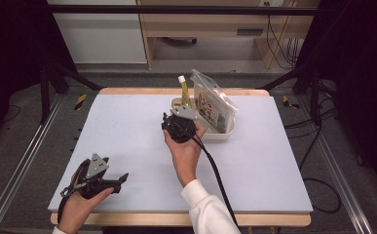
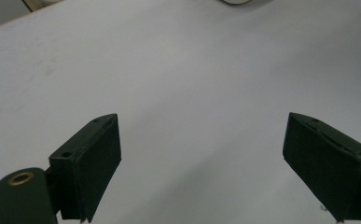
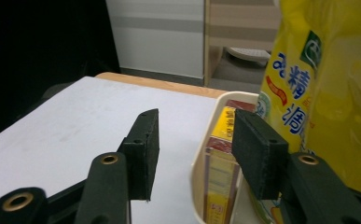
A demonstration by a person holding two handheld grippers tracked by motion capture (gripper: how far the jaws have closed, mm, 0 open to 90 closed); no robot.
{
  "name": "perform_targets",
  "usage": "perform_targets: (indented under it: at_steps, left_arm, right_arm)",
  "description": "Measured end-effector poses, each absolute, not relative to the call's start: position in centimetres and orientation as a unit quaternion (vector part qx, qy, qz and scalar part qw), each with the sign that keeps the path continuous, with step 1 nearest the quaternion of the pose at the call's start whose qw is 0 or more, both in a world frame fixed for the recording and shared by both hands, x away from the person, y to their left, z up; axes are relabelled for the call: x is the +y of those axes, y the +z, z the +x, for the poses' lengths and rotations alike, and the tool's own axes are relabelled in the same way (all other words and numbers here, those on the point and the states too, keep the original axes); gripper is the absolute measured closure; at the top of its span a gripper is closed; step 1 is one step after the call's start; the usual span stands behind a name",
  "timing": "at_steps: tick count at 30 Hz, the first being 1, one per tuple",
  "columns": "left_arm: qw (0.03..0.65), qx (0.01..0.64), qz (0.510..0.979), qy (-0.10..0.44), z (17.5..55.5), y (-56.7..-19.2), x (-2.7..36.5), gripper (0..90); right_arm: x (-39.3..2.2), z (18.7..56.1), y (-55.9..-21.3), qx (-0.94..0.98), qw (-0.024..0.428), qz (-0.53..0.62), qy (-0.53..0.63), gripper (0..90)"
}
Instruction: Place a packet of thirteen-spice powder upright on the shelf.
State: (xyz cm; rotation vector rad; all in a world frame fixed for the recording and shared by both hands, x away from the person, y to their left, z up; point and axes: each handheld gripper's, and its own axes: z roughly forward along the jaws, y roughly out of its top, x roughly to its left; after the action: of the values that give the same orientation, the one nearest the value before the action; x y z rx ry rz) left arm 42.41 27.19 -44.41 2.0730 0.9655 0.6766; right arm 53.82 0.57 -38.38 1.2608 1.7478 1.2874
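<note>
A cream tray (image 1: pixel 226 134) stands at the back middle of the table and holds a clear zip bag of packets (image 1: pixel 213 103) and a yellow bottle with a white cap (image 1: pixel 183 89). My right gripper (image 1: pixel 179 117) sits at the tray's left end. In the right gripper view its jaws (image 3: pixel 197 116) stand apart on either side of the tray rim (image 3: pixel 205 140), pressing on nothing. A yellow and red box (image 3: pixel 222 172) stands inside the tray, with a yellow pouch (image 3: pixel 322 93) beside it. My left gripper (image 1: pixel 120 181) rests open near the front left, its jaws (image 2: pixel 201 119) wide over the bare table.
The pale mat (image 1: pixel 127 131) covers a wooden tabletop, whose edge shows at the front (image 1: pixel 176 219). Metal rails run along both sides on the floor. The right gripper's black cable (image 1: pixel 217 175) trails over the mat toward the front edge.
</note>
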Motion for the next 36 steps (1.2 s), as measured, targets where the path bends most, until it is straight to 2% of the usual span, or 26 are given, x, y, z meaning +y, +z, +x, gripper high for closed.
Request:
perform_targets:
  at_steps: [5,16,36]
  left_arm:
    - [0.37,0.377,0.807,0.264,42.4,-44.4,27.2,10.9]
    - [0.371,0.378,0.805,0.266,42.4,-44.3,27.4,10.6]
    - [0.371,0.381,0.803,0.269,42.4,-44.3,27.5,9.9]
  right_arm:
    - [0.7,53.1,-37.9,0.672,0.301,0.465,0.492,48.0]
    - [0.5,52.4,-37.4,0.687,0.296,0.45,0.487,35.2]
    - [0.3,51.6,-36.8,0.701,0.282,0.426,0.497,19.8]
